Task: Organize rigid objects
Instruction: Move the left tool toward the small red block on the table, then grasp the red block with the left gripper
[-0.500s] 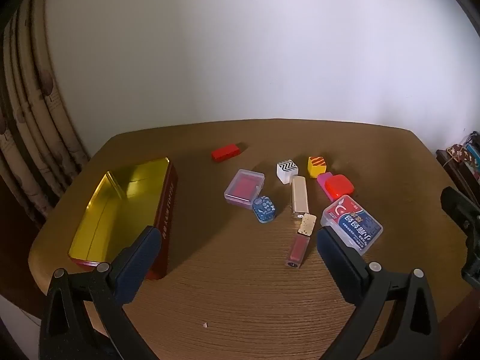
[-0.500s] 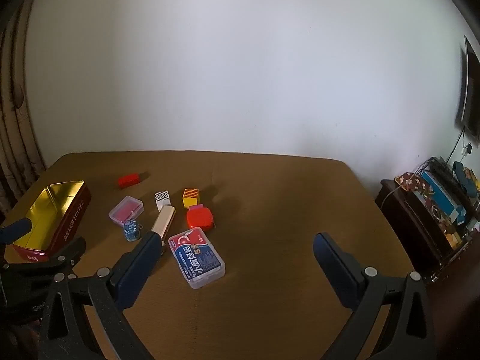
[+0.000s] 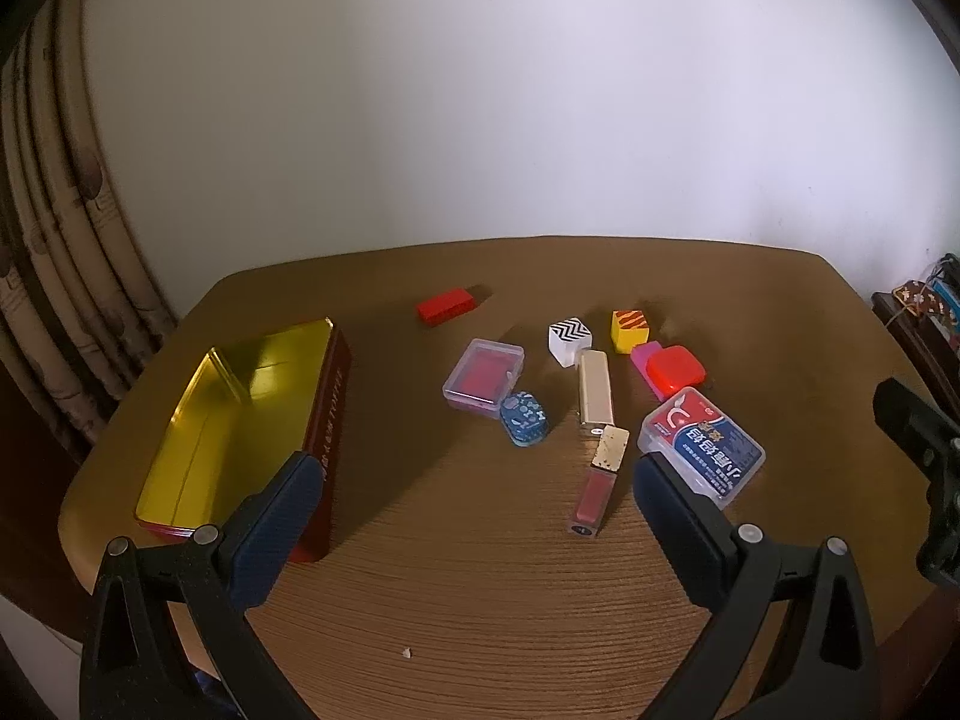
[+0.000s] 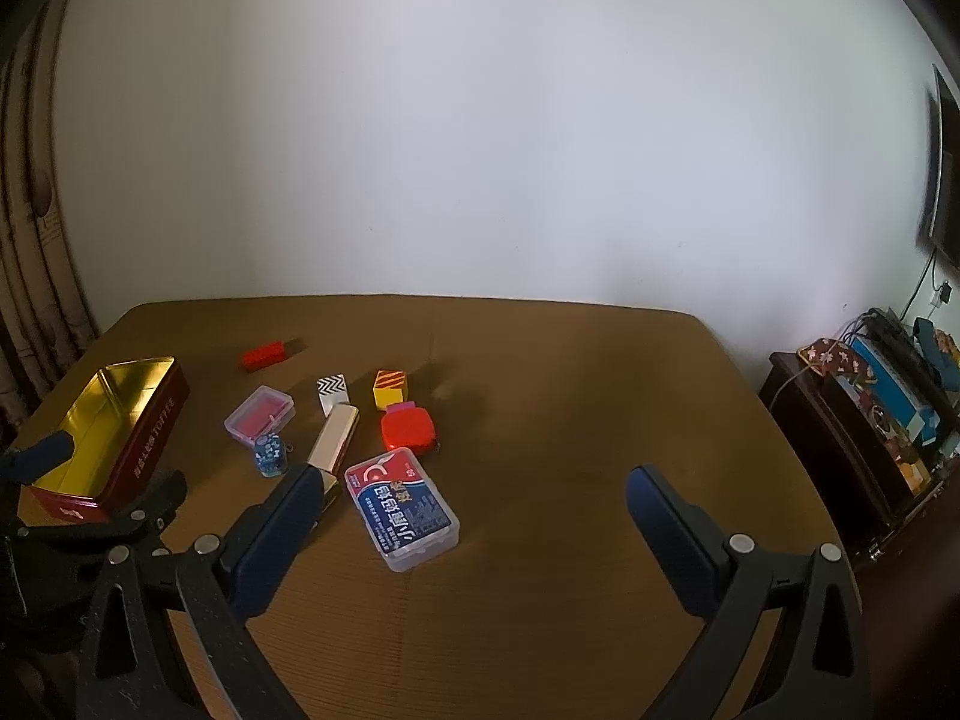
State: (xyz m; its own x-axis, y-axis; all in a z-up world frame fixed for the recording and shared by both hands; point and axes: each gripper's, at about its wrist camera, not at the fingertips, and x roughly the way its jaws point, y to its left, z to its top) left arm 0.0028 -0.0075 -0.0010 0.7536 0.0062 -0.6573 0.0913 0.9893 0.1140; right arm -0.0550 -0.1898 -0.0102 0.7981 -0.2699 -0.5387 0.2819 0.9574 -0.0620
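Note:
An open red tin with a gold inside [image 3: 240, 414] [image 4: 108, 426] lies at the table's left. Small objects are scattered to its right: a red block [image 3: 447, 305], a clear pink case [image 3: 483, 380], a zigzag cube [image 3: 569, 339], a striped yellow cube [image 3: 629, 330], a gold tube [image 3: 595, 393], a pink lip gloss [image 3: 597, 480], a blue patterned piece [image 3: 524, 417], a red box [image 3: 675, 369] and a clear blue-label box [image 3: 702, 447] [image 4: 402, 501]. My left gripper [image 3: 474, 510] hovers open near the table's front. My right gripper [image 4: 474, 516] is open, empty, just right of the blue-label box.
The brown table [image 4: 570, 420] has bare surface across its right half and along the front. A curtain [image 3: 54, 240] hangs at the left. A dark cabinet with clutter [image 4: 876, 414] stands off the table's right edge. A white crumb [image 3: 407, 652] lies near the front.

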